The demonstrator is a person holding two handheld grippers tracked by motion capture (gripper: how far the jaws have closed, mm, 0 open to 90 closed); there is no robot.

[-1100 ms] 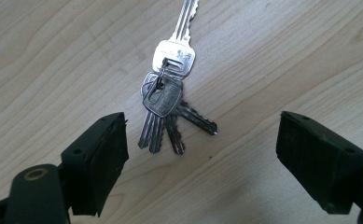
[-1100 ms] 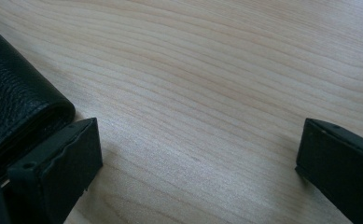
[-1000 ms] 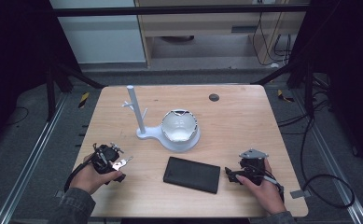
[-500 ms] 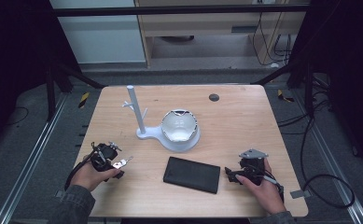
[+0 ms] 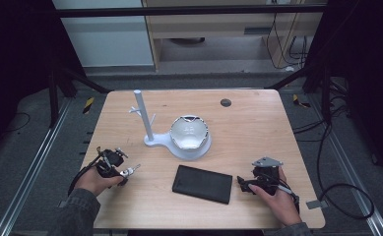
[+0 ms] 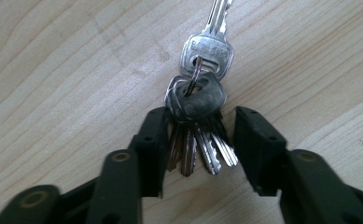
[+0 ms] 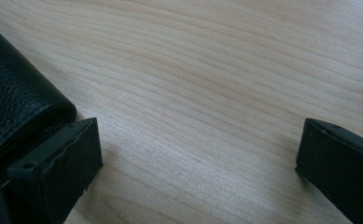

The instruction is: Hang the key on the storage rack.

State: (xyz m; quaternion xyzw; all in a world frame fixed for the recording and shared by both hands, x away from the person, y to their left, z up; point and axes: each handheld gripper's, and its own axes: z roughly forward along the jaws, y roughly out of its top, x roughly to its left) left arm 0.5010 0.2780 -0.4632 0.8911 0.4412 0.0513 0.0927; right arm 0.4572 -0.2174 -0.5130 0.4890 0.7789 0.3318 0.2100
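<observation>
Closing on a bunch of silver metal keys on a ring [image 6: 197, 109] with the left gripper [image 6: 200, 140]: jaws just drawn in, left pad touching the blades, right pad seemingly short of them. Best to squeeze low across the blades at table's 8 o'clock. Right gripper [image 7: 198, 154] spread wide, beside a black leather wallet [image 7: 16, 107]. Pale wooden table [image 5: 258, 123]; at 12 o'clock, a white bowl-and-post stand [image 5: 186, 135]; dark floor beyond.

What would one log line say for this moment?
left gripper: closing round bunch of keys | right gripper: open beside black wallet | table
</observation>
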